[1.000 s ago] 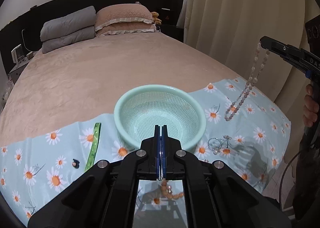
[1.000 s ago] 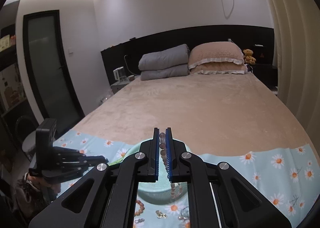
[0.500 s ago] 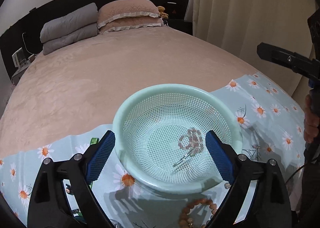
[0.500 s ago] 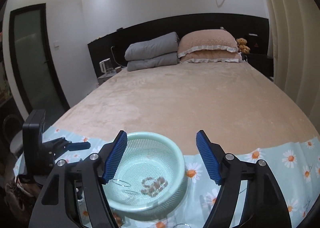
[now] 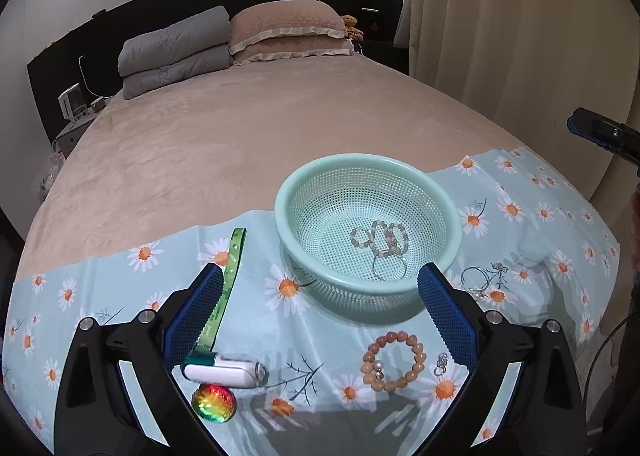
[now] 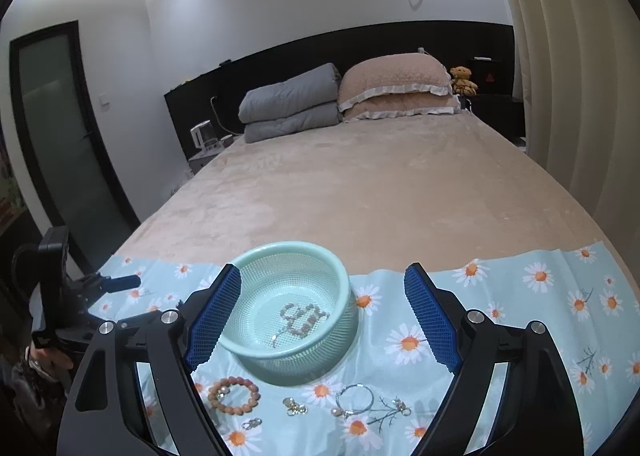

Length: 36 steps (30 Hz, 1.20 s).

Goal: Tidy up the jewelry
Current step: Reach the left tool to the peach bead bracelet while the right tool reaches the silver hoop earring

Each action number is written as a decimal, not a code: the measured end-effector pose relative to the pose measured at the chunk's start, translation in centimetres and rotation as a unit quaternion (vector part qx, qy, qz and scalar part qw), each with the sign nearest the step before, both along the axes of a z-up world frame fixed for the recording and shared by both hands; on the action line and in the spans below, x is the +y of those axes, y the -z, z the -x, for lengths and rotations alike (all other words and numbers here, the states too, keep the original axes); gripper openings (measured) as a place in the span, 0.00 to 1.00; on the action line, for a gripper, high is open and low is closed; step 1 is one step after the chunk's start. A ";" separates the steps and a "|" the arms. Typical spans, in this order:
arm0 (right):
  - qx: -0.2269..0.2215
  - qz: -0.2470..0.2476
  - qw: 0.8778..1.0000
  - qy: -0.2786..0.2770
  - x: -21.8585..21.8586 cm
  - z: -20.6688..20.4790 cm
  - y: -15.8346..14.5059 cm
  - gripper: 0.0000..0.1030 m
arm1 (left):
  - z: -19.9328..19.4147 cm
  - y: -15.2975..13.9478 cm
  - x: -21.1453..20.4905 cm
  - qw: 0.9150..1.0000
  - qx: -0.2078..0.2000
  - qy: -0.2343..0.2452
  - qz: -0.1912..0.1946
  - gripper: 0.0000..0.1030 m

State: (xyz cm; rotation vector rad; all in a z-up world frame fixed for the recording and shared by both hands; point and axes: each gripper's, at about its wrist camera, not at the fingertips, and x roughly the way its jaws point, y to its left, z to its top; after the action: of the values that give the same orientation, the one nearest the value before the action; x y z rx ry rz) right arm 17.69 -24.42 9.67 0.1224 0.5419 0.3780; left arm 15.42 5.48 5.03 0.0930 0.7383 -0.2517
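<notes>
Both claws agape, basket (image 5: pixel 448 208) chain (image 5: pixel 390 270) indistinct

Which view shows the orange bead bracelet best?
The left wrist view: the orange bead bracelet lies whole and unblocked on the cloth. In the right wrist view the same bracelet appears smaller, beside that gripper's finger.

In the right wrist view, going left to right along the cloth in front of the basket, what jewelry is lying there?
Orange bead bracelet → small silver clasp → small gold charm → silver bangle → little silver charm.
</notes>
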 end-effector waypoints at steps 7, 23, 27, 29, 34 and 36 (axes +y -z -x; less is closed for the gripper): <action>-0.013 0.011 0.999 -0.030 0.7 5.4 -1.5 0.77 | 4.8 -1.2 0.2 1.000 -0.006 -0.008 -0.001 0.94; 0.034 0.057 0.998 -0.023 0.5 7.1 6.6 0.79 | 6.1 7.3 -3.5 0.995 0.055 0.033 -0.080 0.94; 0.064 0.071 0.995 -0.017 0.5 5.2 10.0 0.79 | 5.0 9.3 -4.1 0.993 0.058 0.043 -0.089 0.94; 0.079 0.074 0.994 -0.026 0.8 4.2 11.6 0.79 | 4.3 10.0 -4.2 0.993 0.060 0.047 -0.092 0.94; 0.093 0.105 0.989 -0.047 1.9 2.4 15.0 0.77 | 2.5 11.4 -4.0 0.994 0.060 0.050 -0.082 0.94; 0.098 0.112 0.987 -0.054 2.2 1.8 16.1 0.76 | 1.9 11.8 -4.1 0.994 0.061 0.054 -0.078 0.94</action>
State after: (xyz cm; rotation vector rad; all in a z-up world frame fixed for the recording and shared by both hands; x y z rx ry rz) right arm 15.89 -22.18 -6.45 -0.0886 0.7835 0.4111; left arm 13.49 1.42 -6.75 0.2691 0.8746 -0.3036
